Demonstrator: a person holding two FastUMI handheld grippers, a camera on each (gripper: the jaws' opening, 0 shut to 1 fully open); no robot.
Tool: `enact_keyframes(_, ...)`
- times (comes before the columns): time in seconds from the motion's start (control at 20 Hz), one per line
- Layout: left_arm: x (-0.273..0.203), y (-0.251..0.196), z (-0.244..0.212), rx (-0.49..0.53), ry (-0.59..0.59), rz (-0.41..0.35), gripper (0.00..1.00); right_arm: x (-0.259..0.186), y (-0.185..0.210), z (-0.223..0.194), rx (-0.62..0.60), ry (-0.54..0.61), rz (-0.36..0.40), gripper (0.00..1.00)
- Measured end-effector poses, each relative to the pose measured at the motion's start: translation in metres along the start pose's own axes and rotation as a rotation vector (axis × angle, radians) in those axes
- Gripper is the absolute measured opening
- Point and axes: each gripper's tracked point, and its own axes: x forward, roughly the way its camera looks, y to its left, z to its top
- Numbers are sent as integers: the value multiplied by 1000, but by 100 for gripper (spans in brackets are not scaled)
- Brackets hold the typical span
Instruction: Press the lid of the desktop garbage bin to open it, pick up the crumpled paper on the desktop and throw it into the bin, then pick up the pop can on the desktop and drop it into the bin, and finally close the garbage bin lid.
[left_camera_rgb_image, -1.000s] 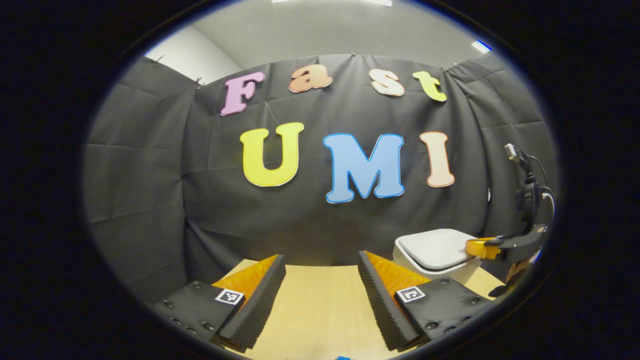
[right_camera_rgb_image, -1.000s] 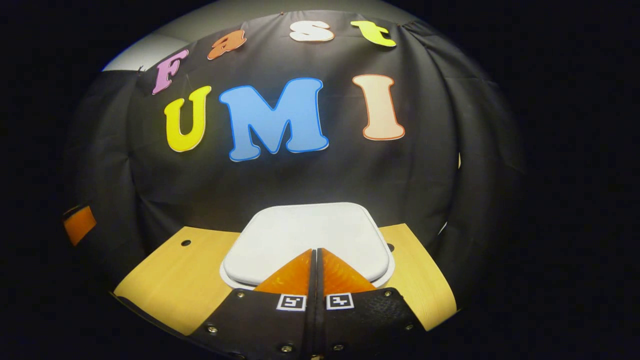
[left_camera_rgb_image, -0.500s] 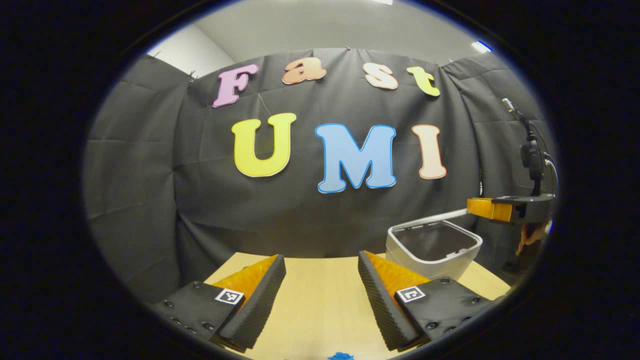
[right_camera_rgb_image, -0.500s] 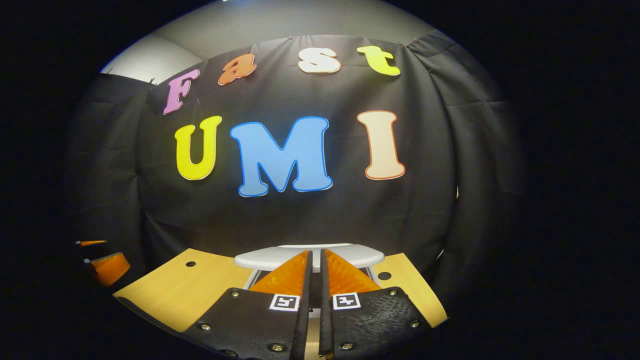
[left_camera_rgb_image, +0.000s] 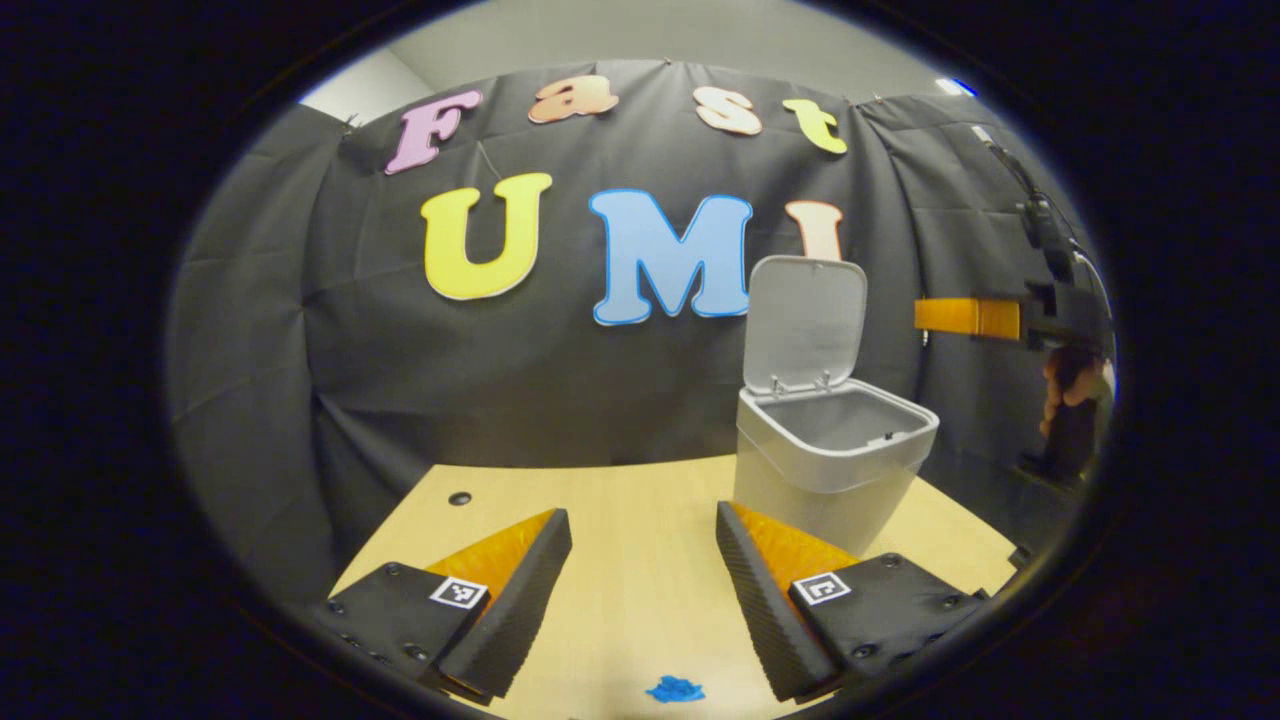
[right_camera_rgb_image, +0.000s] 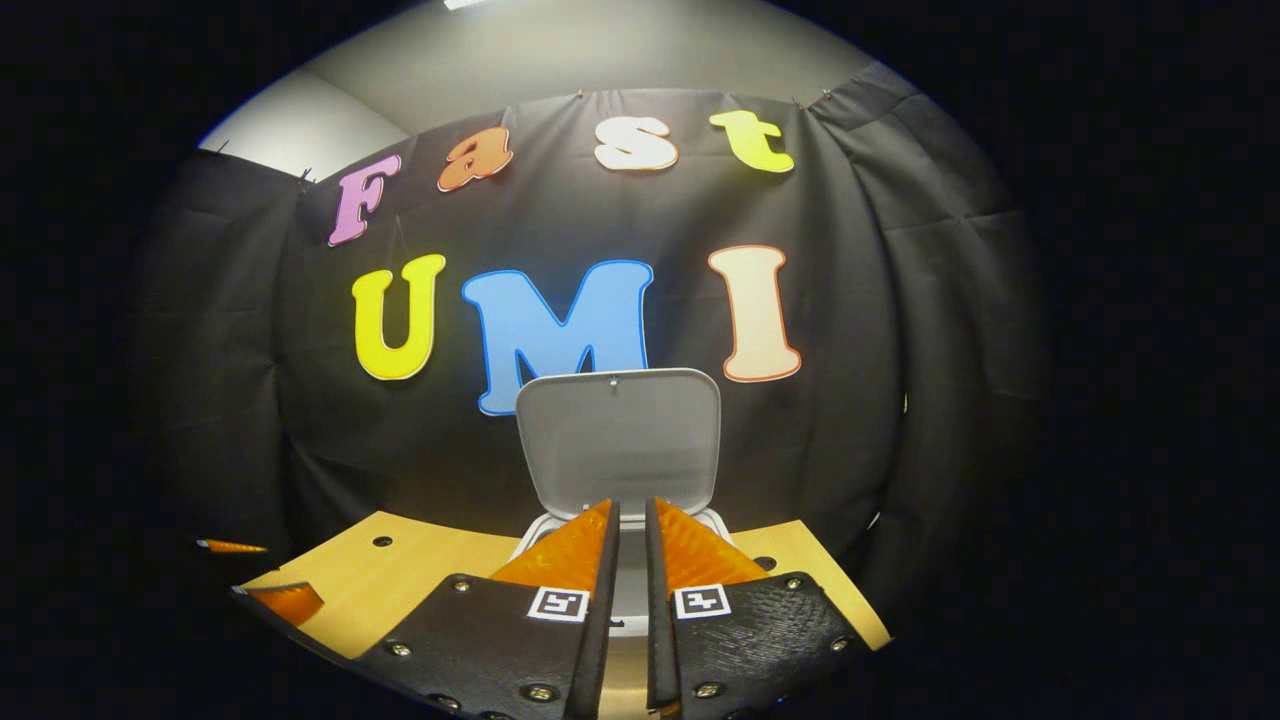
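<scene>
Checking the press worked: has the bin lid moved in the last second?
Yes. The lid has swung up from flat on the bin, now standing upright against the booth wall.

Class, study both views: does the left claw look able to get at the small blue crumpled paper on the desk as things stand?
Probably yes. The left claw is open, the blue crumpled paper lies on bare desk just ahead of and between its fingers, and the bin stands off to the side.
</scene>
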Motion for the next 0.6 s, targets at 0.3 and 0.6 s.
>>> enact_keyframes(0.3, 5, -15, -69, -34, 159, -54, 96, -5, -1, 10, 13, -27, -2, 17)
enact_keyframes(0.6, 7, -26, -167, -83, 359, -93, 96, -9, -2, 8, 13, -21, -8, 17)
